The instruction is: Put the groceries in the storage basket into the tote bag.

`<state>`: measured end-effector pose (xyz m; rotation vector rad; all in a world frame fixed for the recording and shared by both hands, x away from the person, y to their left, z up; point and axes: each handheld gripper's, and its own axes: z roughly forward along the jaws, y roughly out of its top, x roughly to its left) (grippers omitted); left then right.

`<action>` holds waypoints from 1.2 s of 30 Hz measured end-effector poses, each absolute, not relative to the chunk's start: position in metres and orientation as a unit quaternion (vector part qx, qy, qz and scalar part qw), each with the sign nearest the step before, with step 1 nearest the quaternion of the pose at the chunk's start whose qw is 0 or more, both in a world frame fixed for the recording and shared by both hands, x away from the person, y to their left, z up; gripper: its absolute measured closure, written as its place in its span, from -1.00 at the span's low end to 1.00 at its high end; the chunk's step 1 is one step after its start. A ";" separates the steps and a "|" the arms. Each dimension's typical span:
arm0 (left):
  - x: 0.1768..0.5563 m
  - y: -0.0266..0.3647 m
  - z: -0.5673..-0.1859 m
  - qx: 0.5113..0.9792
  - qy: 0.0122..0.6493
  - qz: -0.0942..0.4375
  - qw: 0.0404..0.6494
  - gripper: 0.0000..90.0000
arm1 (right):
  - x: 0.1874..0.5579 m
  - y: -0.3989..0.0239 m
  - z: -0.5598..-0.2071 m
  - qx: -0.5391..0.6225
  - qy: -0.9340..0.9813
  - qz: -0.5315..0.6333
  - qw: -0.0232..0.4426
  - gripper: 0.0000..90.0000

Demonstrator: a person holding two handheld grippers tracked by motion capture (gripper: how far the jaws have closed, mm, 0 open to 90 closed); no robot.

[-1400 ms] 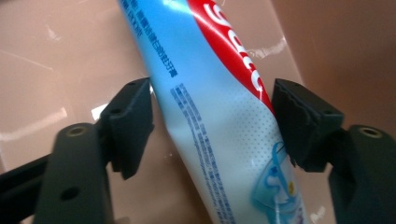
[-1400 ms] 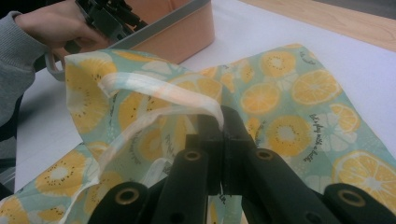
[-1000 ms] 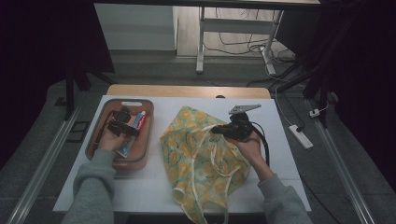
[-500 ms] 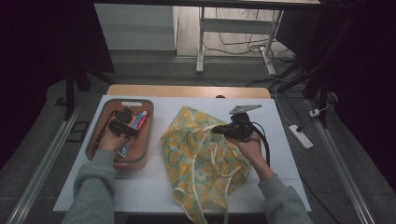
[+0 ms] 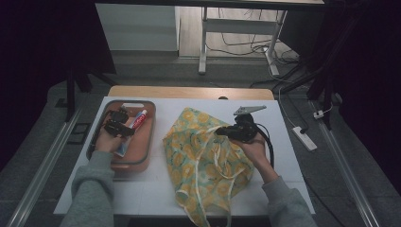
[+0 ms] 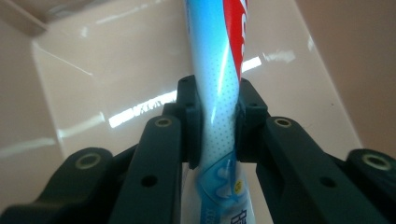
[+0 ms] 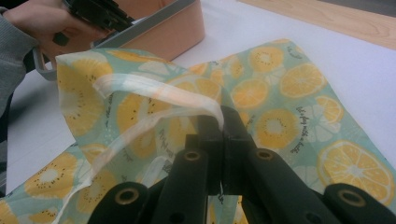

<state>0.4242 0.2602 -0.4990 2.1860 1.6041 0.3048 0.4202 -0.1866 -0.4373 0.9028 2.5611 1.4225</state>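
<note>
A blue, white and red toothpaste tube (image 6: 219,70) lies in a salmon tray (image 5: 144,142) at the table's left. My left gripper (image 6: 218,116) reaches down into the tray (image 6: 93,74); its jaws have just been closing and both pads now press the tube's sides. In the high view that gripper (image 5: 118,126) sits over the tube (image 5: 138,119). A green fabric bag with a lemon print (image 5: 203,161) lies mid-table. My right gripper (image 7: 223,122) is shut on the bag's upper edge (image 7: 154,93) beside its pale strap, holding it raised off the table. The same gripper (image 5: 226,131) shows at the bag's right.
The white table top (image 5: 142,194) has a wooden strip (image 5: 189,92) along its far edge. A power strip (image 5: 304,138) lies on the floor at the right. A white frame stand (image 5: 204,42) rises beyond the table.
My left gripper has shifted slightly within the tray and its jaws have drawn in onto the toothpaste tube. The right gripper and the bag have kept still.
</note>
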 end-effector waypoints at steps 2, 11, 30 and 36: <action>0.421 0.266 -0.493 0.778 0.576 0.109 0.225 0.67 | 0.420 -0.187 -0.437 0.294 0.834 0.465 0.038 0.96; 0.386 0.284 -0.432 0.751 0.530 0.110 0.378 0.68 | 0.421 -0.186 -0.437 0.295 0.832 0.468 0.040 0.96; 0.337 0.219 -0.389 0.796 0.372 0.037 0.476 0.68 | 0.419 -0.192 -0.426 0.296 0.819 0.489 0.050 0.96; 0.329 0.188 -0.386 0.820 0.324 0.017 0.471 0.68 | 0.420 -0.192 -0.425 0.298 0.813 0.498 0.049 0.96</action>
